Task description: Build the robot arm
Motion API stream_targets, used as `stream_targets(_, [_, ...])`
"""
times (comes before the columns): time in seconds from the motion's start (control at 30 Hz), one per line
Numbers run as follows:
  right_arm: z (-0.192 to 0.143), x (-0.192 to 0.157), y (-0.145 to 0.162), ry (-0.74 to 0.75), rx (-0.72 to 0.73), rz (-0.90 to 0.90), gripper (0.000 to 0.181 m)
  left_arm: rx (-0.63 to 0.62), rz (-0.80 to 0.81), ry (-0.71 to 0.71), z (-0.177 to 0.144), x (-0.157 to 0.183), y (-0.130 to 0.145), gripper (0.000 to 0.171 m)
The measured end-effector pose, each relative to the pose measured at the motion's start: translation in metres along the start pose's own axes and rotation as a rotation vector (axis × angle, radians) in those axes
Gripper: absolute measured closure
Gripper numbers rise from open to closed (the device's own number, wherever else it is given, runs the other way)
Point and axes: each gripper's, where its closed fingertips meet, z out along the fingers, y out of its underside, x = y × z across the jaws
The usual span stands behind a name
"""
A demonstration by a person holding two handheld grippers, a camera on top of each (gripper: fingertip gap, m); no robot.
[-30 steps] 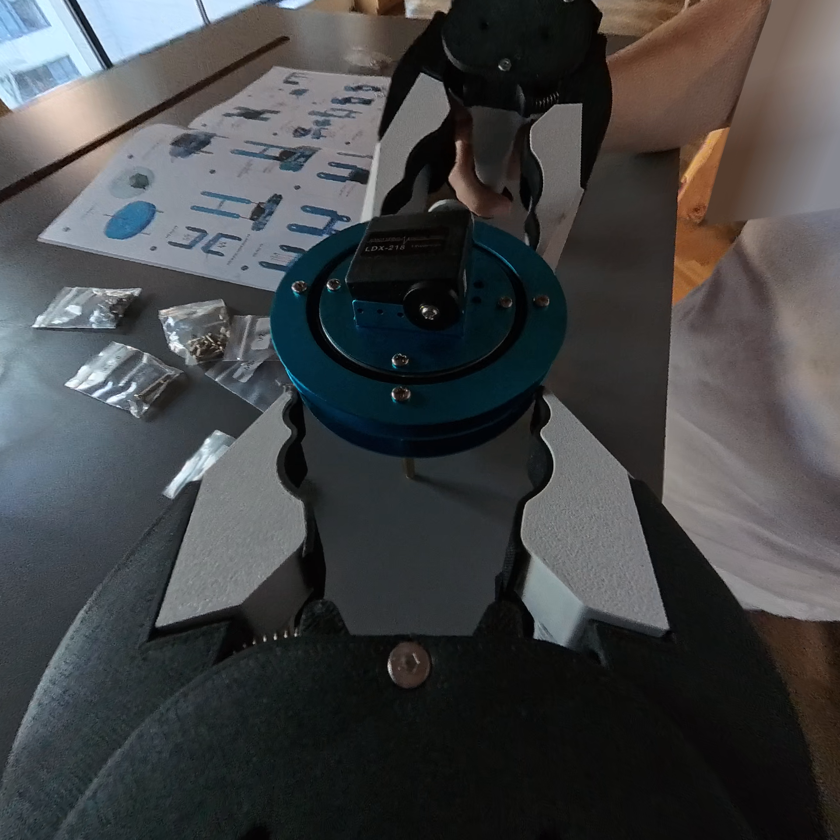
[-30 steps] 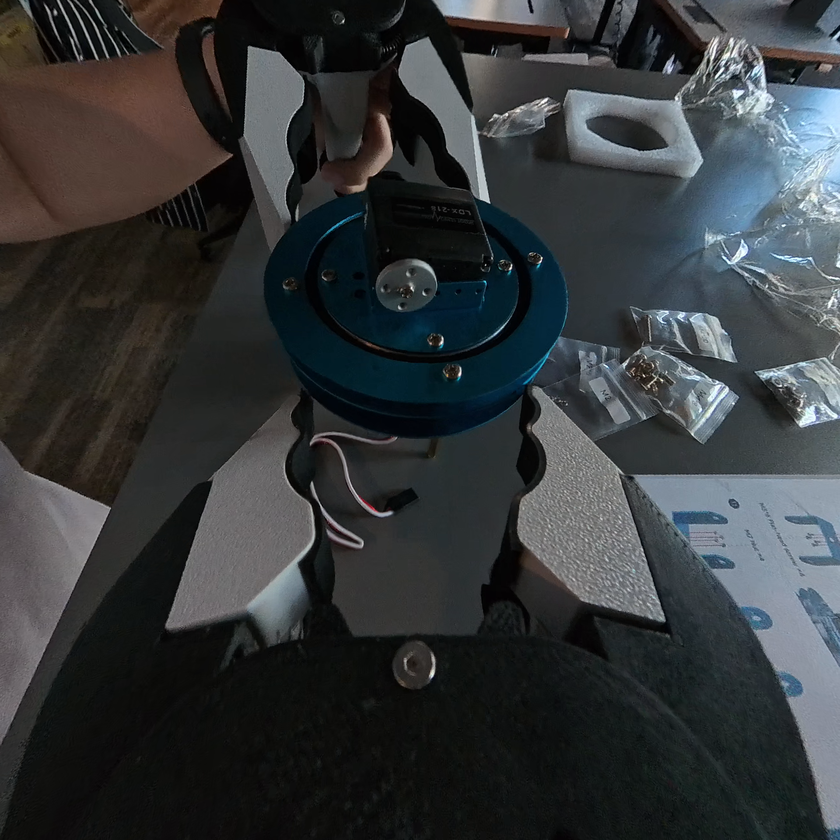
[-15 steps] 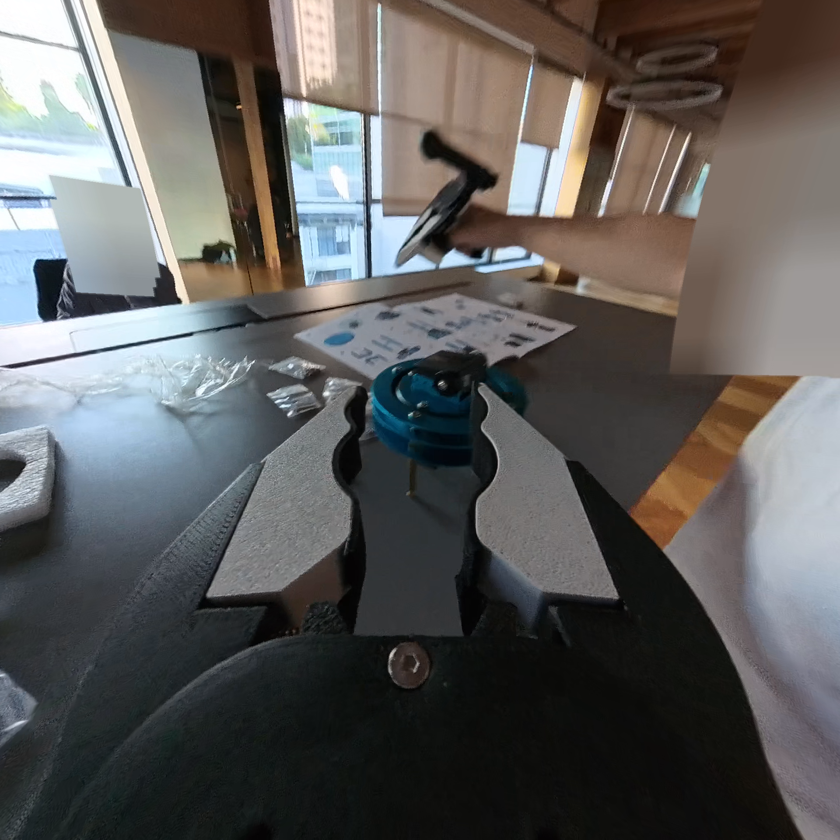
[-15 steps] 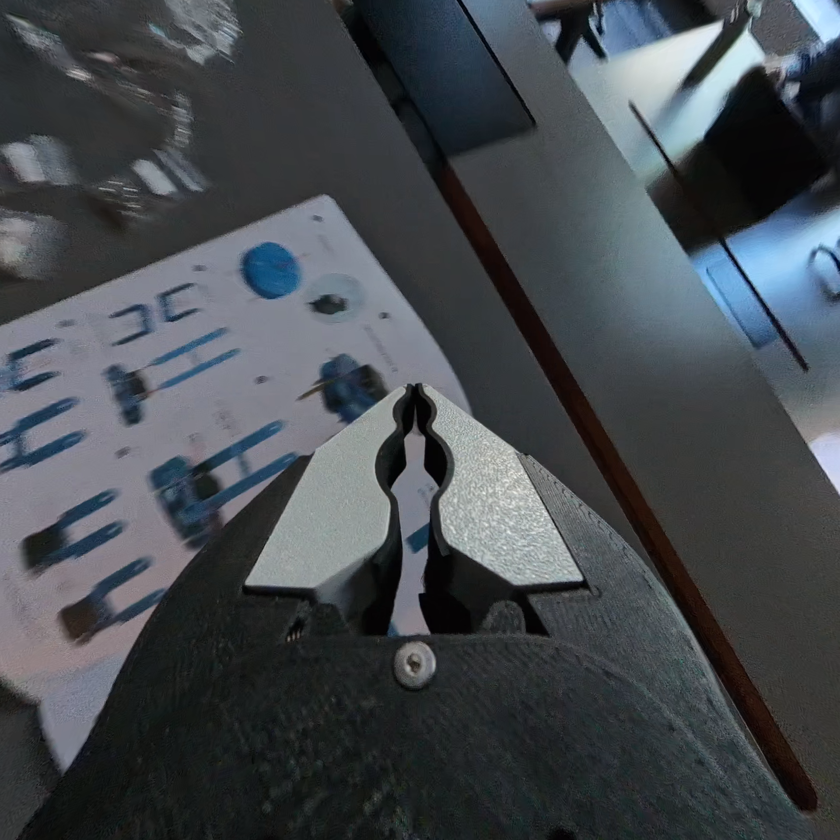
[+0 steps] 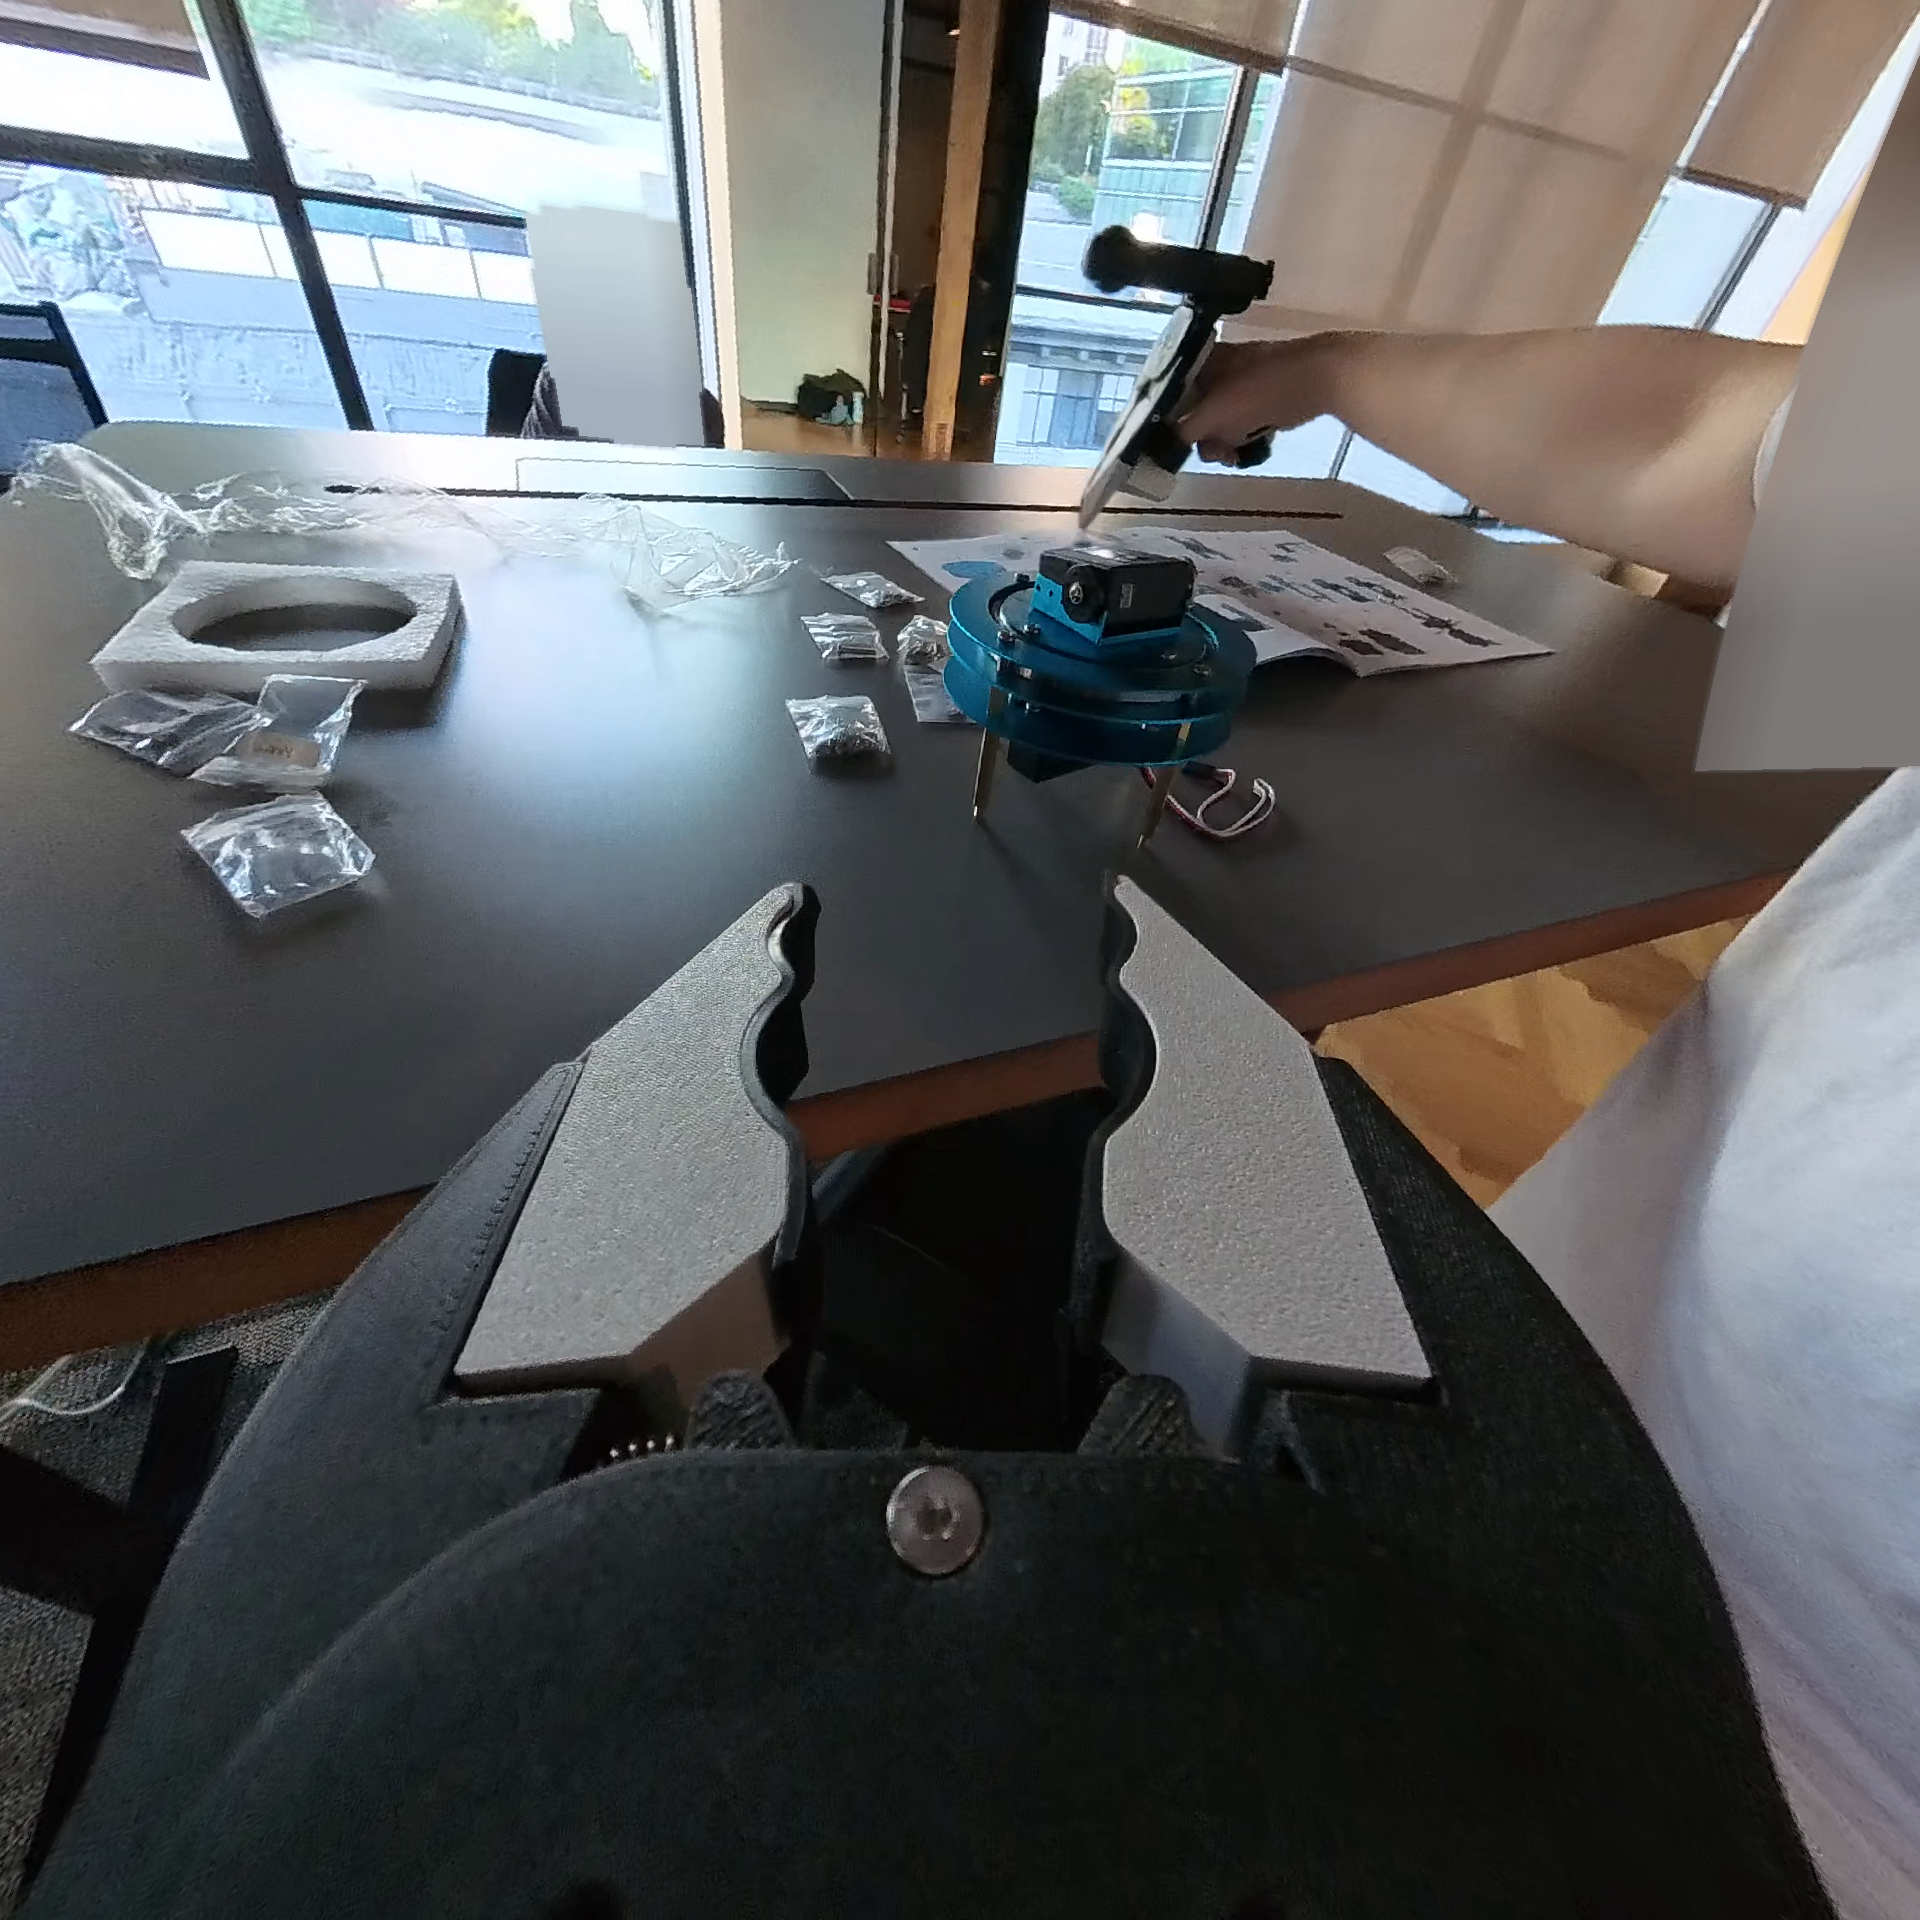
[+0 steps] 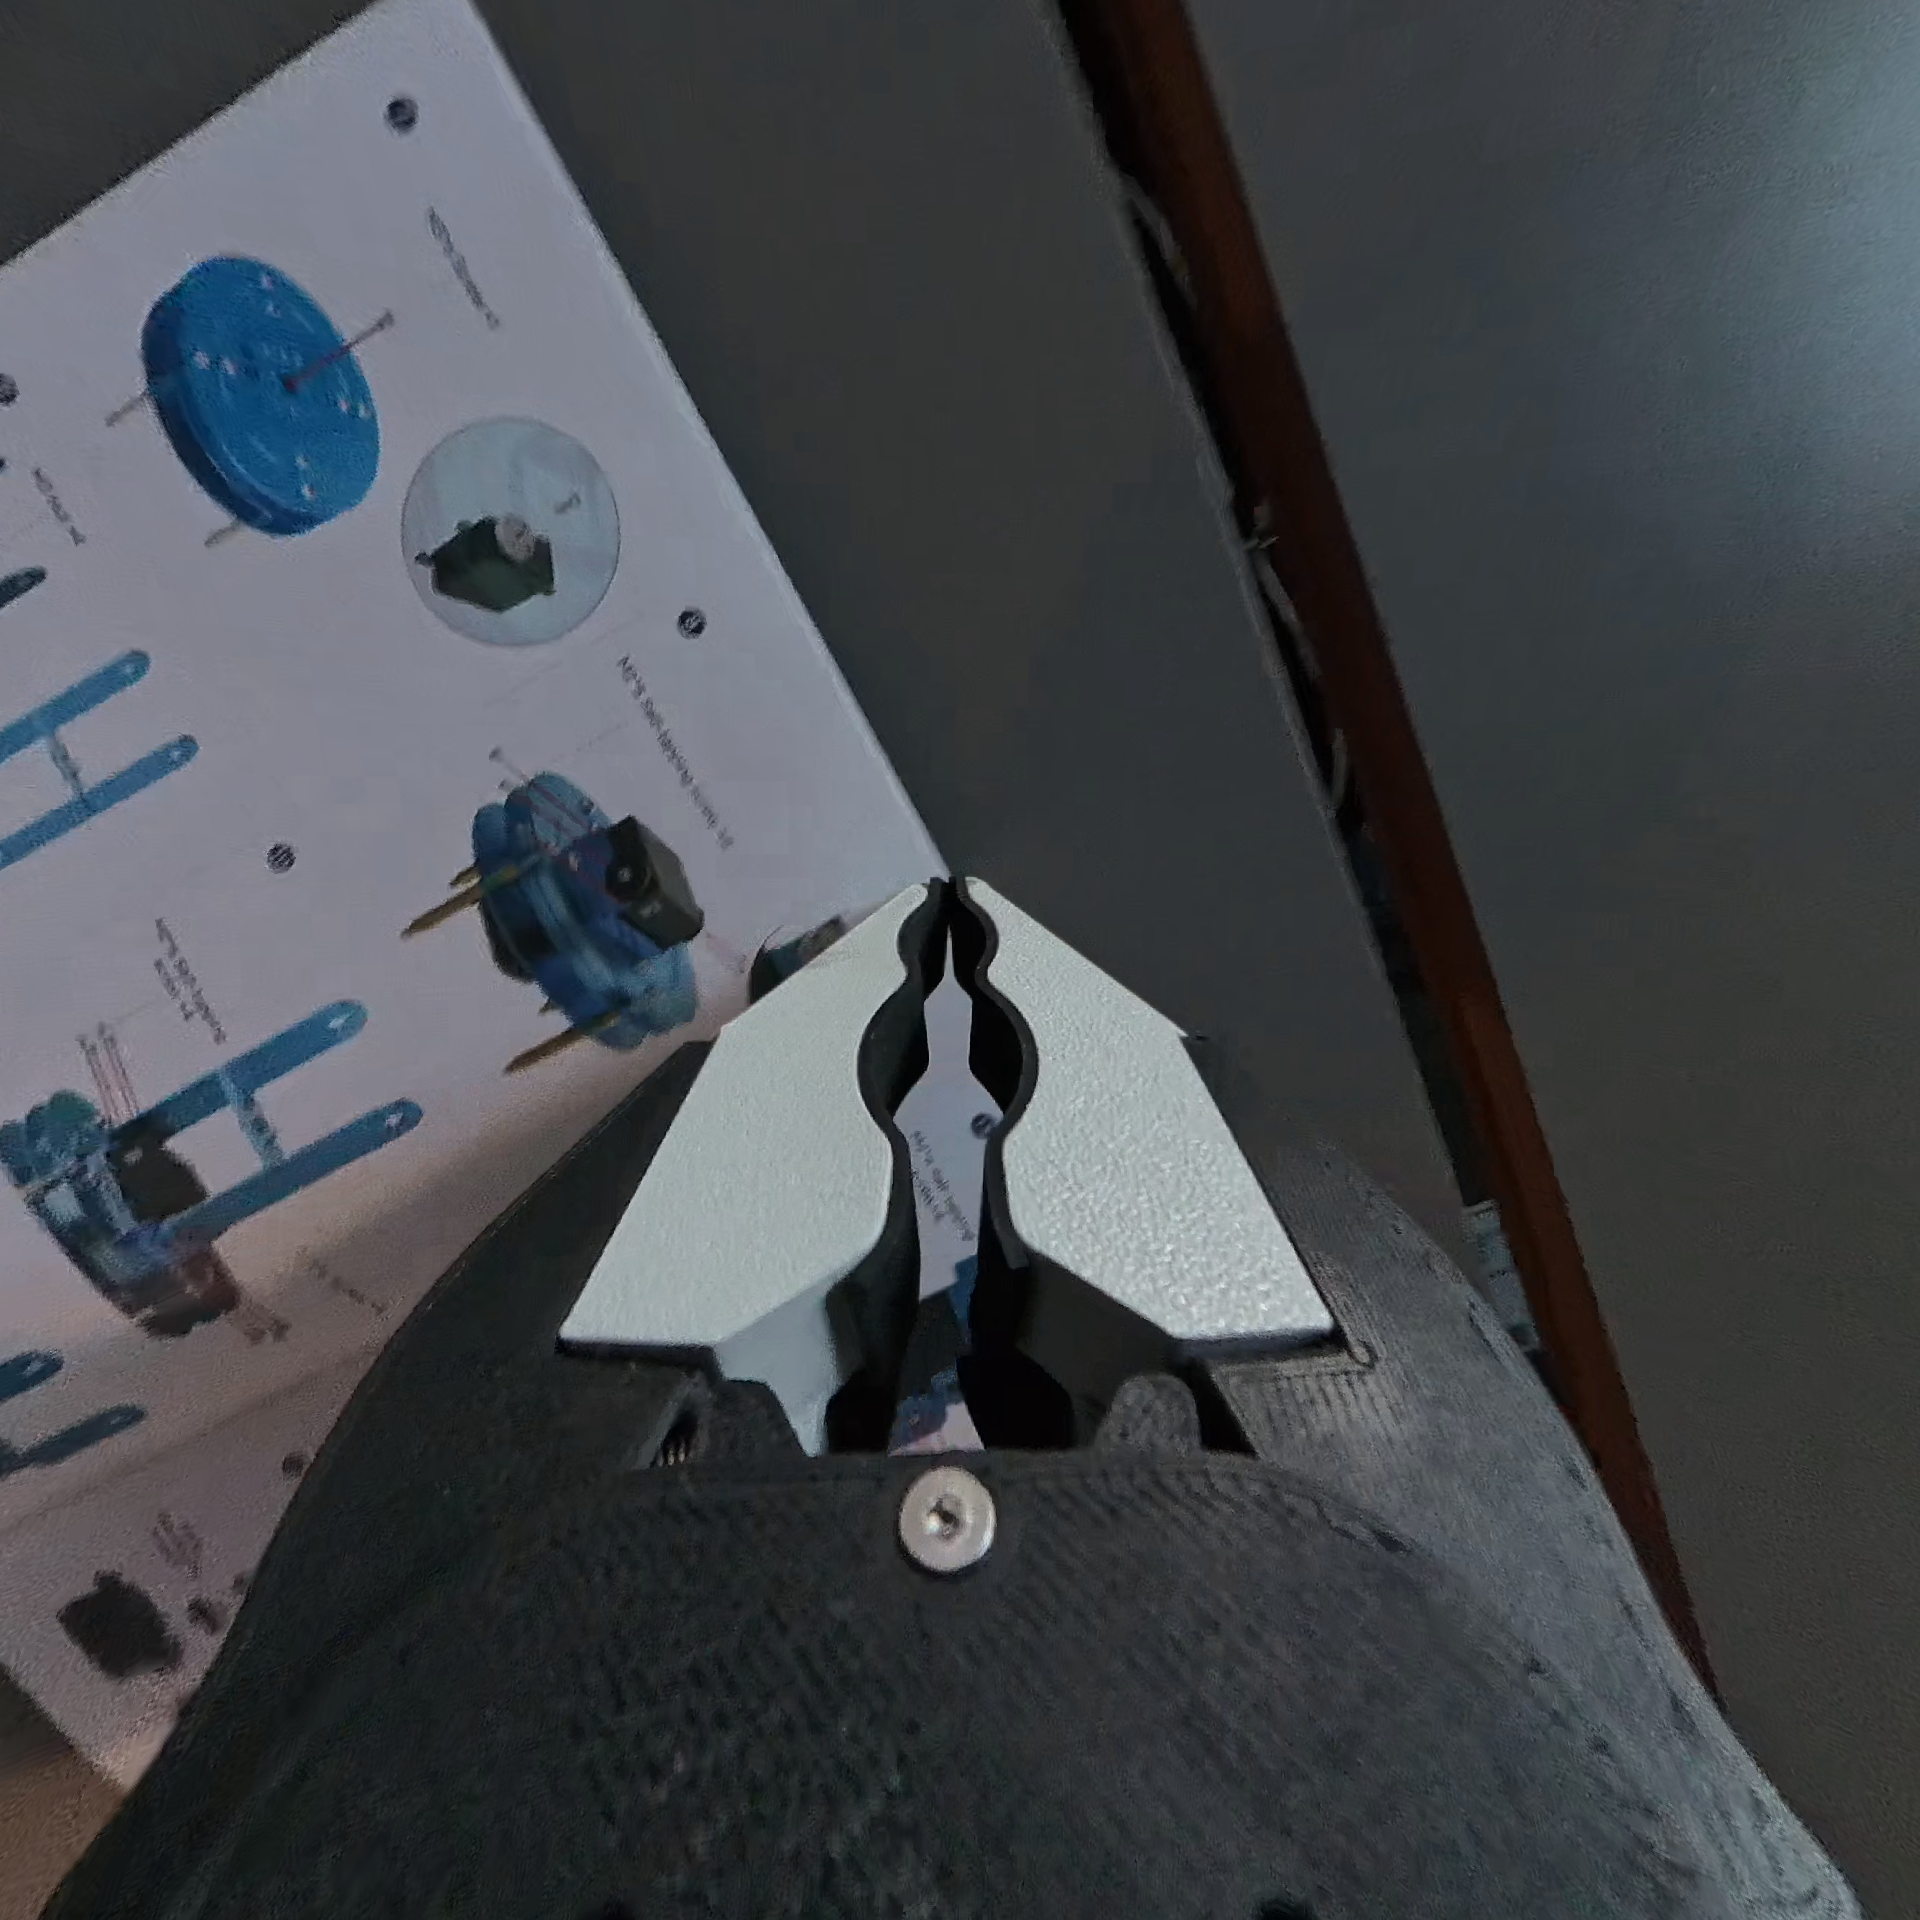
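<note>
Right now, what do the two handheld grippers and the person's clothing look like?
Both the left gripper and right gripper have textured black printed bodies, light grey fingers with wavy black inner edges, and one silver screw at the centre. The person wears a white garment.

white printed instruction sheet (image 6: 343, 727) runs off the left edge of the right wrist view, its drawings motion-blurred; black closed-tip right gripper (image 6: 951, 894) hides the sheet's near corner. contents of small clear plastic bags (image 5: 836, 727) too small to tell. blue round disc assembly (image 5: 1091, 675) covers part of the sheet in left view
</note>
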Motion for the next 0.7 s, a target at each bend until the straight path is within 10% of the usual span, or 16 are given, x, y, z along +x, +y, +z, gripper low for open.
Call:
stream_targets(0.33, [-0.024, 0.0, -0.022, 0.102, 0.176, -0.08, 0.175, 0.008, 0.052, 0.116, 0.037, 0.024, -0.03, 0.117])
stream_targets(0.43, [-0.025, -0.031, -0.025, -0.168, 0.203, -0.017, 0.146, -0.029, 0.133, 0.204, 0.063, 0.051, -0.044, 0.111])
stream_targets(0.7, [-0.032, -0.037, -0.006, -0.381, 0.177, -0.043, 0.112, -0.307, 0.611, 0.126, 0.212, 0.128, -0.069, 0.079])
